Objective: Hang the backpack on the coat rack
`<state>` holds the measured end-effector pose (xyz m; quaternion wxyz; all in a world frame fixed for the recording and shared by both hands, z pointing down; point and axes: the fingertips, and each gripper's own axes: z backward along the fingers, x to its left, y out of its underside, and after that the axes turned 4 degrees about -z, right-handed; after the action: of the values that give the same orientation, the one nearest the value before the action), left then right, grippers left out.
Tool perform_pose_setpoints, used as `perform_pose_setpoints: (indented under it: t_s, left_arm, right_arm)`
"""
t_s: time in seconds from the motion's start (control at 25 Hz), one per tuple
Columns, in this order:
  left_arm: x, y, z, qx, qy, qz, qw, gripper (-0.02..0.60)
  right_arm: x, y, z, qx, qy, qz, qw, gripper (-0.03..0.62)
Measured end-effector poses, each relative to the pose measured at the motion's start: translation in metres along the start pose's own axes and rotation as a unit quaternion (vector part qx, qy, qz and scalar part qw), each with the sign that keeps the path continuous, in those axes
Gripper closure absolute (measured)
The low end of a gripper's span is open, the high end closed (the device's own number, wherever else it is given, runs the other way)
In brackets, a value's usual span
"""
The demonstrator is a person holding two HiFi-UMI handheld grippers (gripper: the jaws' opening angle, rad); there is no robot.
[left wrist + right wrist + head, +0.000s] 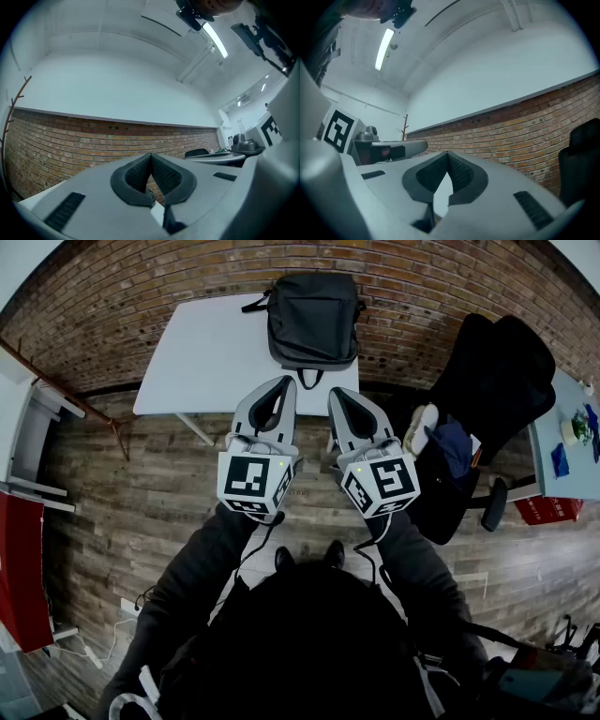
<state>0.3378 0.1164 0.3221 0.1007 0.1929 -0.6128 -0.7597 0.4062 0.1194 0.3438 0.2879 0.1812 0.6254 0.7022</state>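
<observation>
A dark grey backpack (312, 320) lies flat on the far side of a white table (206, 352) that stands against the brick wall. My left gripper (285, 382) and right gripper (337, 393) are side by side in the air just short of the table's near edge, pointing at the backpack. Both are shut with nothing between the pads, as the left gripper view (151, 157) and the right gripper view (447, 155) also show. A thin wooden coat rack (58, 386) stands at the left by the wall. It shows as a bare branch (13, 104) and as a small post (405, 126).
A black office chair (497, 381) draped with clothing stands close at the right of the table. A desk (574, 442) with small items is at the far right. A red cabinet (19, 568) is at the left. The floor is wood plank.
</observation>
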Motion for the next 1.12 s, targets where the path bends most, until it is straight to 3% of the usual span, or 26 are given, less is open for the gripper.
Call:
perform_pose_setpoints:
  t_s: [0.64,1.12]
  left_arm:
    - [-0.010,-0.002,0.002,-0.002,0.010,0.000,1.0000,0.572]
    - [0.013,0.002,0.018,-0.006,0.016,0.006,0.9998,0.572]
  right_arm:
    - [0.003,-0.010,0.006,-0.001,0.001,0.007,1.000,0.588]
    - [0.028,-0.007,-0.004,-0.011,0.006,-0.005,1.000,0.588]
